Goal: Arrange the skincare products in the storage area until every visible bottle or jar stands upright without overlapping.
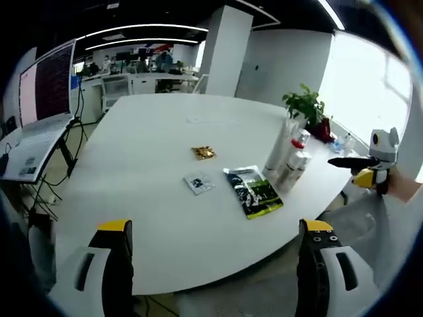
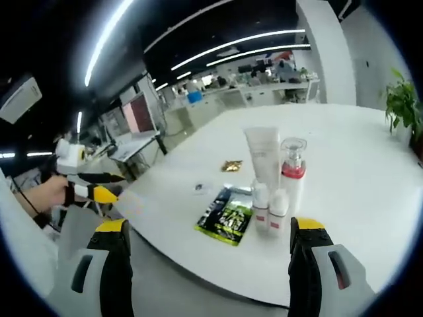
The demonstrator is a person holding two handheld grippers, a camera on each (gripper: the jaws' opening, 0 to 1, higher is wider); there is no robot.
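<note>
On the white table (image 1: 152, 125) (image 2: 357, 158) a group of skincare products stands upright. It holds a white tube (image 1: 279, 148) (image 2: 262, 155), a clear pump bottle with a red band (image 1: 301, 140) (image 2: 293, 173) and two small white bottles (image 1: 294, 169) (image 2: 269, 208). A green and black sachet (image 1: 255, 192) (image 2: 227, 215) lies flat beside them. My left gripper (image 1: 215, 228) (image 2: 92, 186) is open, short of the table's near edge. My right gripper (image 2: 209, 228) (image 1: 365, 170) is also open, off the table edge by the bottles, holding nothing.
A small gold packet (image 1: 203, 152) (image 2: 231, 166) and a small grey sachet (image 1: 198, 183) (image 2: 200, 188) lie mid-table. A potted plant (image 1: 305, 104) (image 2: 401, 102) stands at the far edge. A screen (image 1: 47, 84) stands on a side stand, with office desks behind.
</note>
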